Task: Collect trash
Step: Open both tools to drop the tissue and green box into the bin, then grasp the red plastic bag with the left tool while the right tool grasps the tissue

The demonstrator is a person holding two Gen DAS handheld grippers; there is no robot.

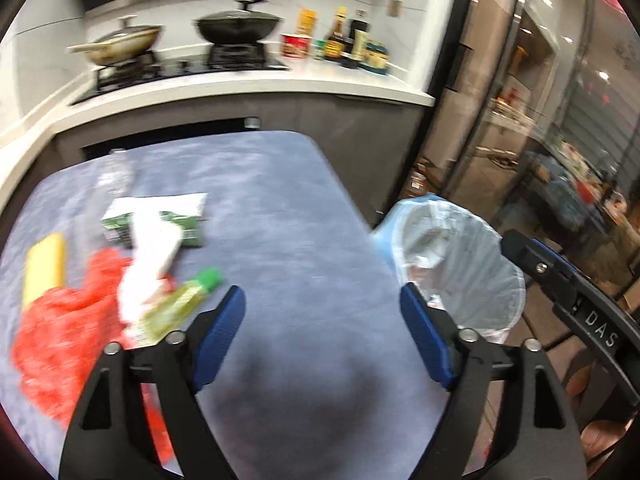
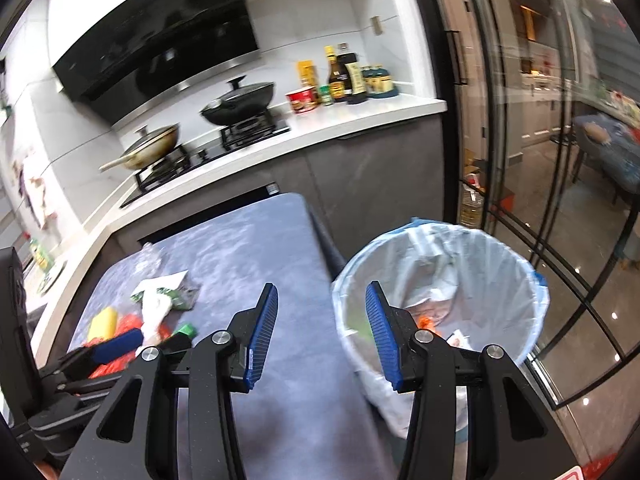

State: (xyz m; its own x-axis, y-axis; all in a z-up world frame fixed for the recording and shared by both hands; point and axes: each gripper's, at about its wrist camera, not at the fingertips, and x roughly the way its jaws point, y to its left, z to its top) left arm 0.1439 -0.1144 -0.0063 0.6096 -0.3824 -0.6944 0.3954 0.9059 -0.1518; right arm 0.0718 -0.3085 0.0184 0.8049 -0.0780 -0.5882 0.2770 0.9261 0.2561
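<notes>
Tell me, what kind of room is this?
It looks like a home kitchen. A black wok and a pan sit on a gas stove, sauce bottles stand on the white counter, and a range hood hangs above.

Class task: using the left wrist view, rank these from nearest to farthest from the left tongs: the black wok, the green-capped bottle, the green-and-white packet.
1. green-capped bottle: just left of the open left tongs.
2. green-and-white packet: farther up the table, left.
3. black wok: on the stove, at the back.
</notes>
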